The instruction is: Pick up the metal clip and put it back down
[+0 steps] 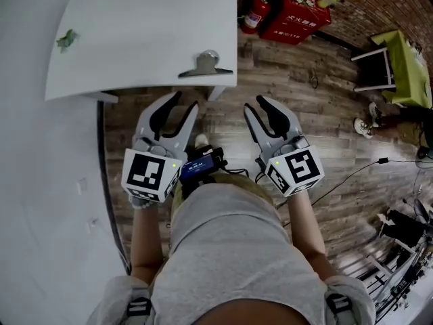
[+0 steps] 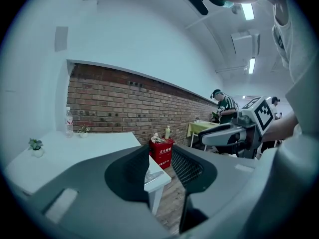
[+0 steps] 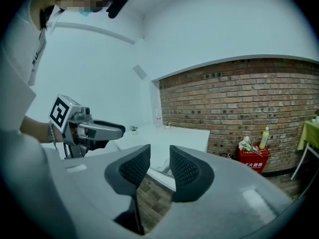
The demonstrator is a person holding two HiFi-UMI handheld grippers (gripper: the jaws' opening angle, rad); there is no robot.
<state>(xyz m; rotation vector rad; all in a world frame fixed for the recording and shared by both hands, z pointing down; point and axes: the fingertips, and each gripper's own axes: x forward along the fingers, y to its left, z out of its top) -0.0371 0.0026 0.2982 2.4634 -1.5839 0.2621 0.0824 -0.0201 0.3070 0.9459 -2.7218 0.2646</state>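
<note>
The metal clip (image 1: 203, 65) lies flat on the white table (image 1: 135, 39), close to the table's front right corner. Both grippers hang over the wooden floor, short of the table edge and nearer to me than the clip. My left gripper (image 1: 186, 101) points at the corner just below the clip, jaws open and empty. My right gripper (image 1: 256, 103) is to the right of the corner, also open and empty. In the left gripper view the table corner (image 2: 158, 177) shows through the gap of the left gripper (image 2: 159, 156). The right gripper (image 3: 159, 151) frames the table edge (image 3: 162, 176).
A small green plant (image 1: 66, 39) sits on the table's left part. Beyond the table stand a fire extinguisher (image 1: 254, 13) and a red box (image 1: 295, 19) by the brick wall. A green table (image 1: 406, 66) and cables (image 1: 352, 175) are at the right.
</note>
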